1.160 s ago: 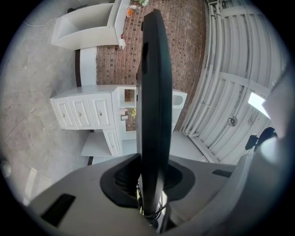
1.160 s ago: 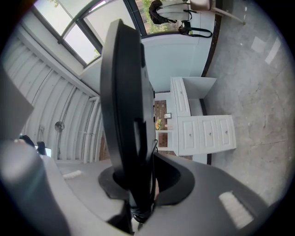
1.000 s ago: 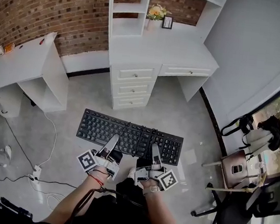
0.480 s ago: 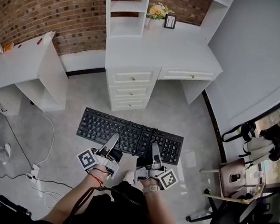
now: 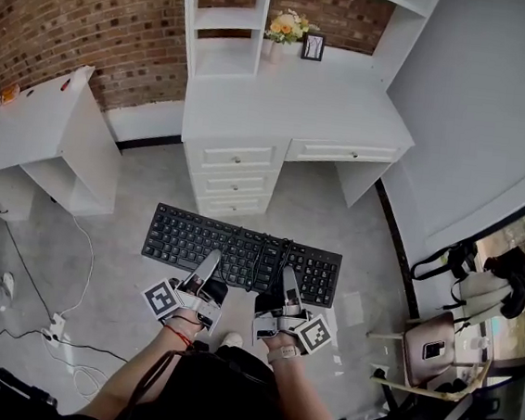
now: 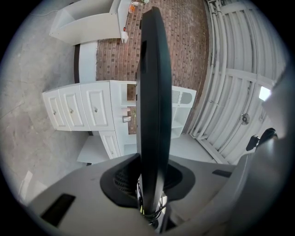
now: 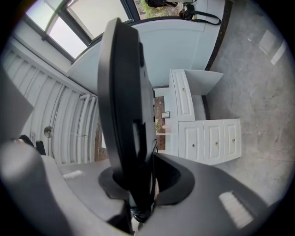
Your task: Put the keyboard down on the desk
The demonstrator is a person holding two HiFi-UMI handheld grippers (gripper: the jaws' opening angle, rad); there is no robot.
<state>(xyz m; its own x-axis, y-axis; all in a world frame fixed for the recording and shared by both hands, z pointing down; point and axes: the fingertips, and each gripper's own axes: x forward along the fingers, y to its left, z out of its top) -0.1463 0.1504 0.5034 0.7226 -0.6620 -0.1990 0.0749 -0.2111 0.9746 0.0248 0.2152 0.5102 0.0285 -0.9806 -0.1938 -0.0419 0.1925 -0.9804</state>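
Note:
A black keyboard (image 5: 239,253) is carried flat above the grey floor, keys up, with its cable bundled on top. My left gripper (image 5: 208,270) is shut on its near edge left of centre. My right gripper (image 5: 287,283) is shut on the near edge right of centre. In the left gripper view the keyboard (image 6: 152,101) shows edge-on, clamped between the pads. In the right gripper view the keyboard (image 7: 124,120) also stands edge-on between the pads. The white desk (image 5: 293,100) with its bare top lies straight ahead, beyond the keyboard.
The desk has a drawer stack (image 5: 233,178) at the front, shelves above, and flowers (image 5: 289,27) with a small frame (image 5: 312,46) at the back. A second white desk (image 5: 38,125) stands left. A chair with a bag (image 5: 430,348) is at right. Cables and a power strip (image 5: 54,327) lie on the floor.
Both grippers have carried the keyboard forward toward the white desk, which now looms larger and nearer in the head view. The grip on the keyboard is unchanged.

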